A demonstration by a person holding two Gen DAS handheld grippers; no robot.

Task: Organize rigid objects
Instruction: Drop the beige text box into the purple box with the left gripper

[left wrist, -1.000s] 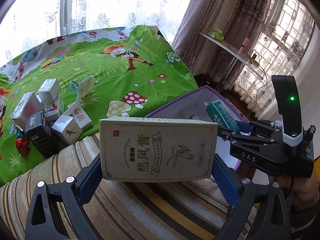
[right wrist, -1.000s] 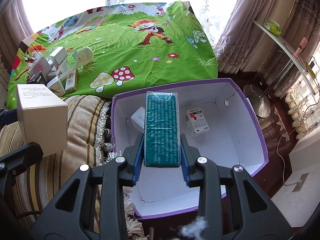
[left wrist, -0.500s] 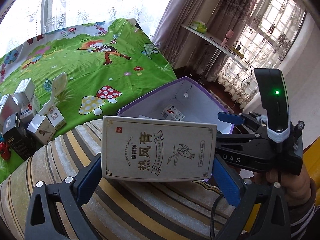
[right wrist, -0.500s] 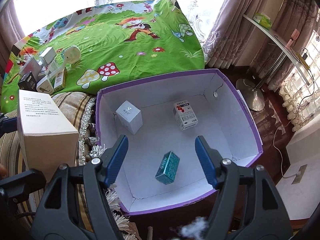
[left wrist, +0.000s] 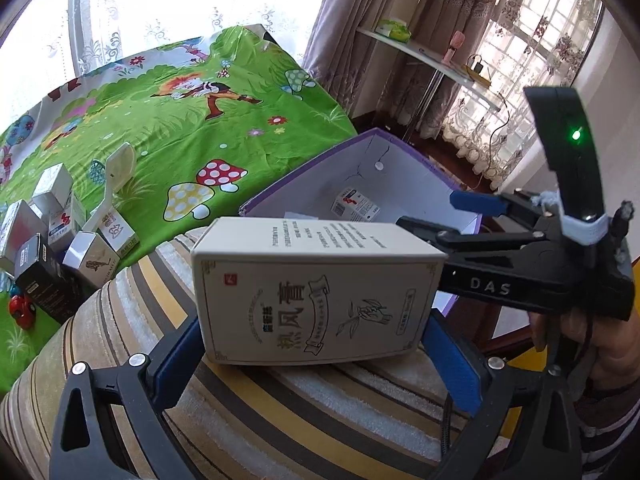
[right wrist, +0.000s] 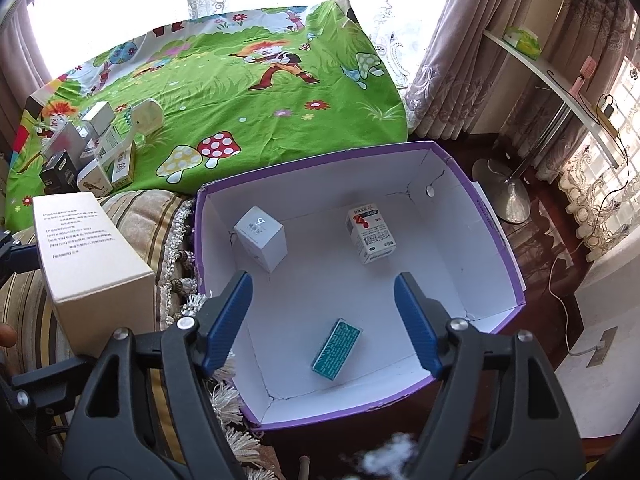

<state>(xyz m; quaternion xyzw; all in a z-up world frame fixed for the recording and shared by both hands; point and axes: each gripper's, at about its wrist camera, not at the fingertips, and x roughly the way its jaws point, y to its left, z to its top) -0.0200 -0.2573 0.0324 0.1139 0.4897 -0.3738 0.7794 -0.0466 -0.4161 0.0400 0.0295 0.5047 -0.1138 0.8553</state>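
My left gripper (left wrist: 314, 320) is shut on a large cream box (left wrist: 316, 292) with Chinese print, held over a striped cushion (left wrist: 280, 408). That cream box (right wrist: 92, 256) also shows at the left of the right wrist view. My right gripper (right wrist: 322, 284) hangs over the purple carton (right wrist: 500, 236); its jaws are opening with nothing between them. Below it, on the carton floor, lie a teal box (right wrist: 337, 348), a white box (right wrist: 262, 242) and a red-and-white box (right wrist: 370, 234). The left wrist view shows the right gripper (left wrist: 440, 216) above the carton's rim (left wrist: 304, 176).
Several small boxes (right wrist: 92, 148) and a white scoop (right wrist: 146, 118) cluster at the left on the green cartoon bedsheet (right wrist: 248, 96). The cushion's fringe (right wrist: 188, 248) touches the carton's left wall. A lamp base (right wrist: 506, 192) and a shelf (right wrist: 552, 80) stand to the right.
The right gripper has opened and let go of the teal box, which now lies on the carton floor. The left gripper has tilted with the cream box, now showing its top face.
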